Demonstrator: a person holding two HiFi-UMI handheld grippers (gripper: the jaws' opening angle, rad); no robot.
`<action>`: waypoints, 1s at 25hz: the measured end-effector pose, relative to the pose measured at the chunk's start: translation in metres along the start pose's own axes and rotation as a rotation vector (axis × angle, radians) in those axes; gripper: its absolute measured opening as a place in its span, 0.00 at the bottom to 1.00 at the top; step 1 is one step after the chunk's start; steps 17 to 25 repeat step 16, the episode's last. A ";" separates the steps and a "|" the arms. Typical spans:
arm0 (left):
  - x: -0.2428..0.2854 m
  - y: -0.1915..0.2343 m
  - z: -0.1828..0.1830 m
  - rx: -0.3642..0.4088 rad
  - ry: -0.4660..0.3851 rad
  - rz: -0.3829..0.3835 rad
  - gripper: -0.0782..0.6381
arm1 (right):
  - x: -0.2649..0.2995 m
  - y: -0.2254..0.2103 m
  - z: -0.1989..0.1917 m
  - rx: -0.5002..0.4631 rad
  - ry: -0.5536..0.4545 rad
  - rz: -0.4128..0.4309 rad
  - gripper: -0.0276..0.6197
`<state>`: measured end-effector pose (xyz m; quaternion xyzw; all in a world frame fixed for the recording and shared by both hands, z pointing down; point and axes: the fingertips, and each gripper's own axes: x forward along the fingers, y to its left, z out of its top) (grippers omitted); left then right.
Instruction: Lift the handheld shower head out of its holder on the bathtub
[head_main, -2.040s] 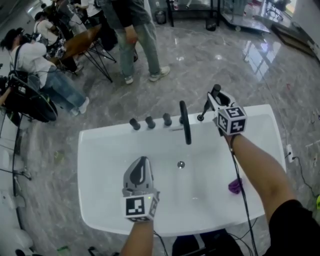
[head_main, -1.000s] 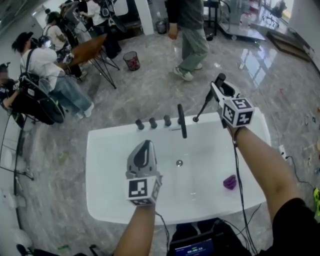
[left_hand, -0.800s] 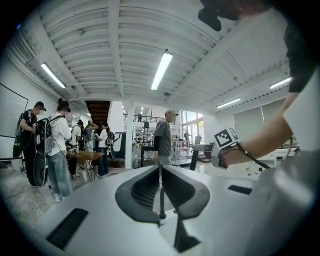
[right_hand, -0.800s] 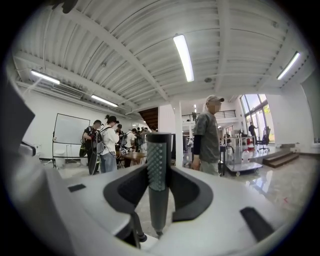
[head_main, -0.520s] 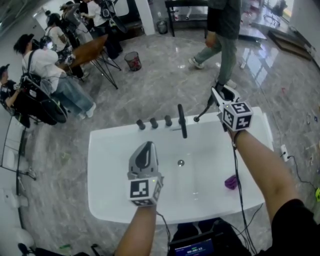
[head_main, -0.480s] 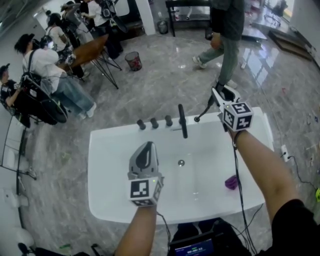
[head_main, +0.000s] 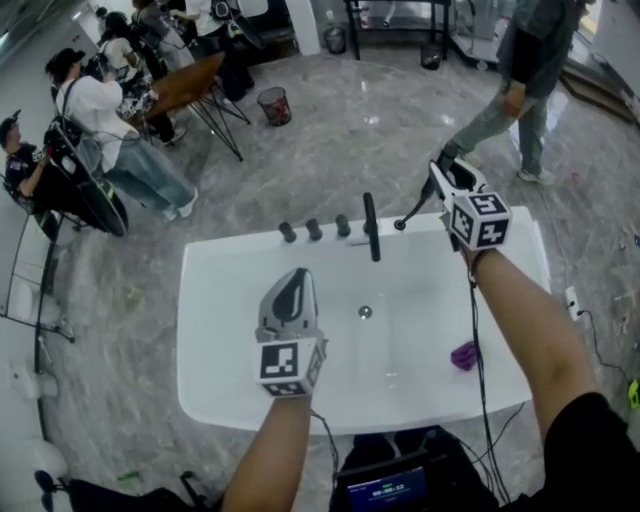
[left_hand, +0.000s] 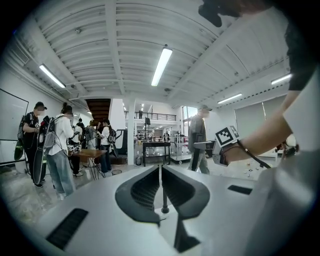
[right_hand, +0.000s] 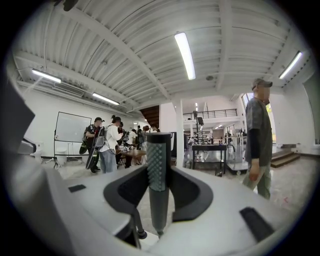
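right gripper (head_main: 443, 175) jaws clamped on shower head (right_hand: 158, 170): lift straight up, steady, upright, clear of bathtub (head_main: 200, 330) rim. left gripper (head_main: 291, 283) jaws together, empty; leave idle.

Left gripper (head_main: 289, 283) pointed forward, near level, jaws pressed together with nothing between. Right forearm (head_main: 520, 320) stretched out farther; right gripper (head_main: 443, 178) also near level, jaws clamped on the shower head (right_hand: 158, 170) handle.
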<state>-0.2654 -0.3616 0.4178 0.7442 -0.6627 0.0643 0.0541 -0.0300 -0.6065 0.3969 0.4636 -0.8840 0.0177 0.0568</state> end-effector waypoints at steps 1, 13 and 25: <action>-0.001 0.001 -0.001 0.000 0.003 0.003 0.14 | 0.000 0.000 -0.001 0.002 0.001 0.000 0.27; 0.002 0.001 0.009 0.015 0.010 0.013 0.14 | 0.001 -0.008 0.006 0.006 0.014 -0.004 0.27; 0.007 -0.006 0.008 -0.002 -0.001 0.007 0.14 | 0.000 -0.011 0.005 -0.003 0.013 0.000 0.27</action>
